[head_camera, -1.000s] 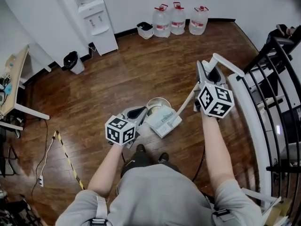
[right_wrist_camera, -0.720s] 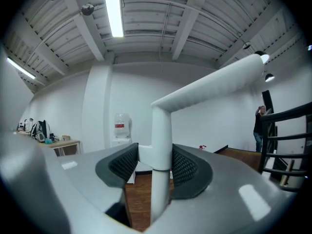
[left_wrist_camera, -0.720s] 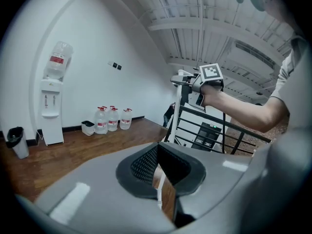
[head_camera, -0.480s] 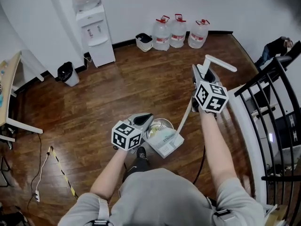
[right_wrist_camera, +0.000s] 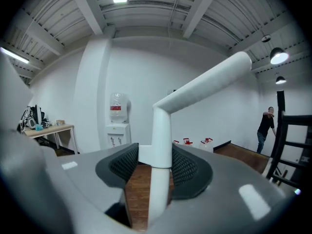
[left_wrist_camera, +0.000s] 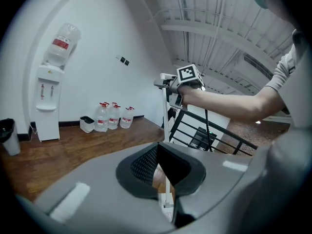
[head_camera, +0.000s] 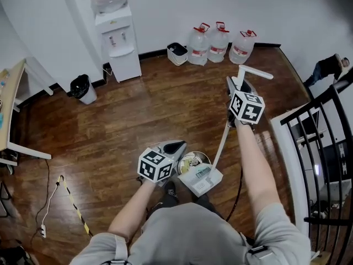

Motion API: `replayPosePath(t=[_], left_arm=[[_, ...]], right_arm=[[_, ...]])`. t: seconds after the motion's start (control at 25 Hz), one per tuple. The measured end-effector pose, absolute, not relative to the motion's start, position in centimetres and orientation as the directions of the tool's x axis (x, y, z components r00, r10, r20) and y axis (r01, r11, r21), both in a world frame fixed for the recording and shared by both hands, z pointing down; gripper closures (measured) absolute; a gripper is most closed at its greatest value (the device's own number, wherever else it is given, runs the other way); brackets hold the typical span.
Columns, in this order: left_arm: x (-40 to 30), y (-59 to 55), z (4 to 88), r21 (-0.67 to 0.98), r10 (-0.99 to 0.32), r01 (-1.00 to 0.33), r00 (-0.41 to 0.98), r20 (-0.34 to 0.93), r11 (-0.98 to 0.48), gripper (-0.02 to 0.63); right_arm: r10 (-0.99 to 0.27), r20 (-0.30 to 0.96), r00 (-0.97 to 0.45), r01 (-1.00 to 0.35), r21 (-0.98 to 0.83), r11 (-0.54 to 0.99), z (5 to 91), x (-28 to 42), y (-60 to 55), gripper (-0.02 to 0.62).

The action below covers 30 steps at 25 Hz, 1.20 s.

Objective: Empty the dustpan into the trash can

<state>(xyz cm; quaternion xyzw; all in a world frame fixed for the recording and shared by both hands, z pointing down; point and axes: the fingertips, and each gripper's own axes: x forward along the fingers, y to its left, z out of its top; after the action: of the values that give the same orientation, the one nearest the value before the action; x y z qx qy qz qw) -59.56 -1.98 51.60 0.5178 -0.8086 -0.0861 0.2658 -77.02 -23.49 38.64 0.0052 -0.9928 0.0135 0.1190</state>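
My right gripper [head_camera: 238,85] is shut on the bent white top of the dustpan's long handle [right_wrist_camera: 161,130], which stands upright between its pads [right_wrist_camera: 187,165]. In the head view the handle runs down to the pan [head_camera: 194,162], which hangs above the floor in front of my feet and carries a white printed pack [head_camera: 202,180]. Beside the pan, my left gripper [head_camera: 175,146] is shut with nothing in it; its jaws [left_wrist_camera: 157,147] meet at the tips. A small black trash can [head_camera: 83,88] stands far left, by the water dispenser.
The white water dispenser [head_camera: 117,43] stands at the back wall, with a small white bin [head_camera: 177,53] and three water bottles [head_camera: 219,43] to its right. A black railing [head_camera: 322,153] runs along the right. A table corner [head_camera: 11,109] and a floor cable [head_camera: 52,195] are at left.
I have walked forward with the dustpan; the bottles, bins and dispenser have come nearer. Both grippers moved along with it, and the right one's grip on the handle is unchanged.
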Motion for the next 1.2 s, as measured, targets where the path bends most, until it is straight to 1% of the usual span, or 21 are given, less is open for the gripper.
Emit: replayPosePath(t=[0.2, 0.44, 0.68, 0.92, 1.2], left_arm=[[-61.1, -2.9, 51.9, 0.415, -0.861, -0.766, -0.354, 0.365, 0.491, 0.601], [-62.8, -4.5, 51.5, 0.404, -0.836, -0.742, -0.398, 0.377, 0.535, 0.601], [-63.2, -5.1, 51.5, 0.394, -0.819, -0.726, -0.431, 0.378, 0.564, 0.601], [-63.0, -5.1, 51.5, 0.396, -0.828, -0.735, -0.42, 0.371, 0.55, 0.601], [-61.0, -5.5, 50.5, 0.394, -0.883, -0.804, -0.319, 0.346, 0.445, 0.601]], right_arm=[[0.001, 0.268, -0.963, -0.008, -0.034, 0.999, 40.3, -80.1, -24.2, 0.408], [0.039, 0.299, -0.954, 0.024, -0.054, 0.998, 41.9, -82.8, -25.0, 0.408], [0.056, 0.301, -0.952, 0.038, -0.066, 0.997, 42.6, -83.9, -25.4, 0.408], [0.058, 0.28, -0.958, 0.039, -0.074, 0.996, 41.6, -82.0, -25.2, 0.408], [0.038, 0.239, -0.97, 0.022, -0.071, 0.997, 38.8, -76.7, -24.2, 0.408]])
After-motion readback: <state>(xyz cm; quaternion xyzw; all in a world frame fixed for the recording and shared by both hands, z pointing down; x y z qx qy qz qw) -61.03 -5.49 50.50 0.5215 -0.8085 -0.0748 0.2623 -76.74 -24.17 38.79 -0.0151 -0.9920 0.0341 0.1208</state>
